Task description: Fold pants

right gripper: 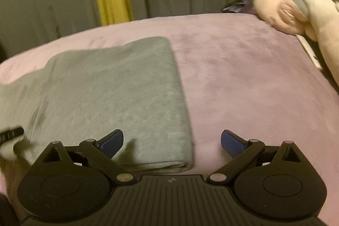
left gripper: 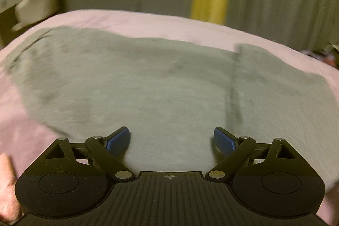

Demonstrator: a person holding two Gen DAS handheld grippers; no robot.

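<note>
Grey pants (left gripper: 148, 86) flat, apparently folded, on pink blanket (right gripper: 243, 77).

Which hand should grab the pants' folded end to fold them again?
Probably the right gripper: the pants' folded end lies just ahead of its open jaws. The left gripper hovers over the middle.

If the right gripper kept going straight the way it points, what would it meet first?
Probably the folded right edge of the grey pants or the pink blanket beside it; the open right gripper straddles that edge.
</note>
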